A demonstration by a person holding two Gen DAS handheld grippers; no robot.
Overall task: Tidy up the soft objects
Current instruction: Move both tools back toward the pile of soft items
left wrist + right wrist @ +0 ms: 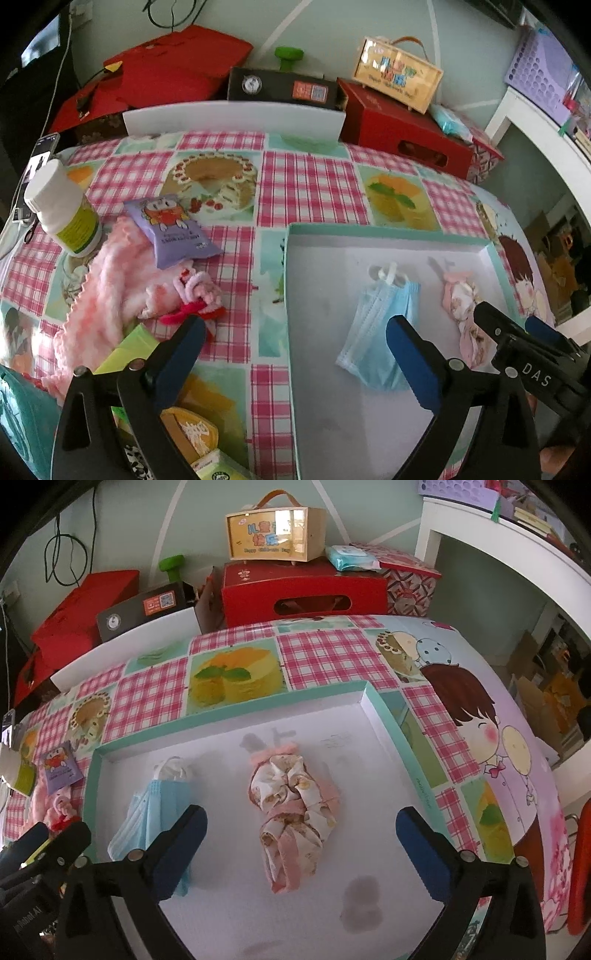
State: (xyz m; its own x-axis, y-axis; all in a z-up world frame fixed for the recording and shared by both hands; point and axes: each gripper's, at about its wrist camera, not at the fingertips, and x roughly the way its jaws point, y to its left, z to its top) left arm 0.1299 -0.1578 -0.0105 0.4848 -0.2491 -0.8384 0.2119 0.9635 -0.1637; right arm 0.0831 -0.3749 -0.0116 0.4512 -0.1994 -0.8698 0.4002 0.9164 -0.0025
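Note:
A white tray with a teal rim (388,232) (229,722) lies on the checked tablecloth. In it are a blue face mask (373,332) (151,812) and a crumpled floral cloth bundle (460,306) (291,805), both lying loose. My right gripper (302,814) hangs open over the bundle, its pads well clear on either side. My left gripper (295,328) is open too, straddling the tray's left rim, with one finger over the mask. Left of the tray lie a pink fluffy knit (103,295) and a small pink plush with a red bow (192,295).
A purple snack packet (173,229) and a white bottle (62,206) sit by the pink knit. Green and yellow packets (192,428) lie under the left gripper. Red boxes (303,594), a black box (280,88) and a wooden handled case (275,531) line the table's far edge.

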